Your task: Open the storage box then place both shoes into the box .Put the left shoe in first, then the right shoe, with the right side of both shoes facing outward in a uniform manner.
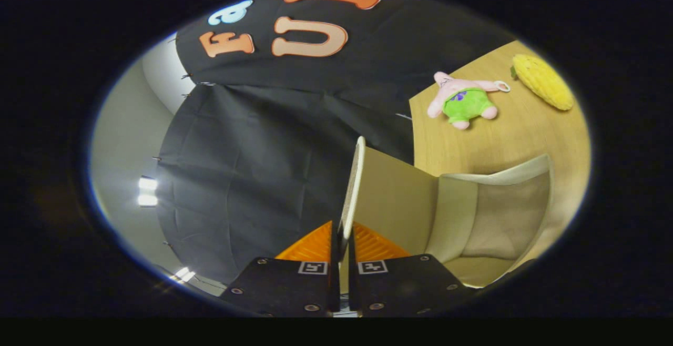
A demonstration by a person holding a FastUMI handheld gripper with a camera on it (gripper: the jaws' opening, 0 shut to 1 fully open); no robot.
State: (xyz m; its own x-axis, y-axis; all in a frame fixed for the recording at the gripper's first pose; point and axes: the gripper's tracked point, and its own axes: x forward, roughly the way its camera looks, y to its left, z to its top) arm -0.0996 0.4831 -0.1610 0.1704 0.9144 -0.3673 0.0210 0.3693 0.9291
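My tongs (343, 241) nearly closed, both fingers pinching thin edge of storage box lid (353, 188), which stands edge-on betw. them, raised upright. Box (473, 220) open just ahead & to right of lid, beige inside; I see nothing in it. It sits on wooden worktop (505, 130). Beyond box: pink plush toy (462, 100) w/ green shorts, yellow corn toy (542, 81) near it, apart.
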